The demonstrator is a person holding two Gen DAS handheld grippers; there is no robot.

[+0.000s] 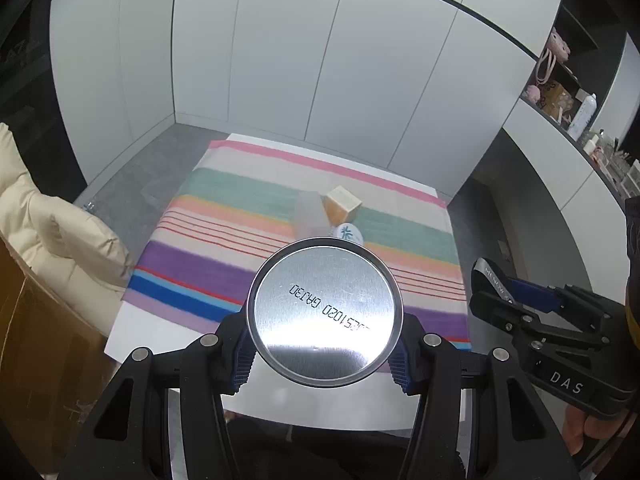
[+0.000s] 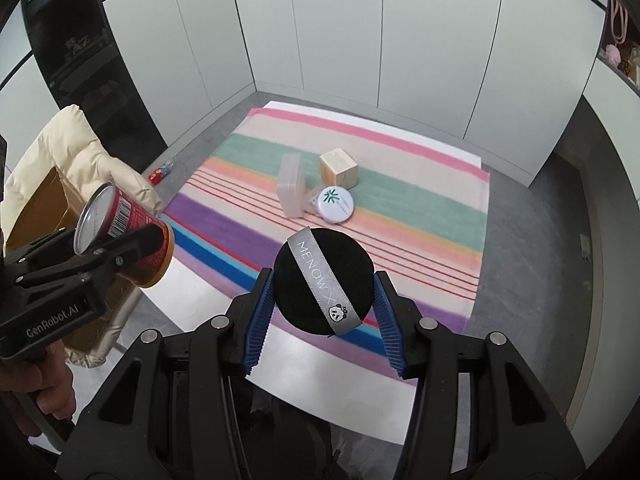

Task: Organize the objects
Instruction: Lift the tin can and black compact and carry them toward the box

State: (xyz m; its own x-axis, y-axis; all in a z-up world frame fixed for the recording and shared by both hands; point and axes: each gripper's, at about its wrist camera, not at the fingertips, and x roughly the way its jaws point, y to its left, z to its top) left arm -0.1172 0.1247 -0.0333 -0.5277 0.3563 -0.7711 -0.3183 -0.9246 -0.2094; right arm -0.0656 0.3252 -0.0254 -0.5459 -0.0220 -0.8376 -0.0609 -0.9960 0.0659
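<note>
The left gripper holds a red can above the tabletop's near left corner, jaws clamped on its sides. The right gripper holds a black powder puff over the striped cloth's near edge, jaws clamped on it. A wooden cube, translucent box and round white tin cluster mid-cloth.
</note>
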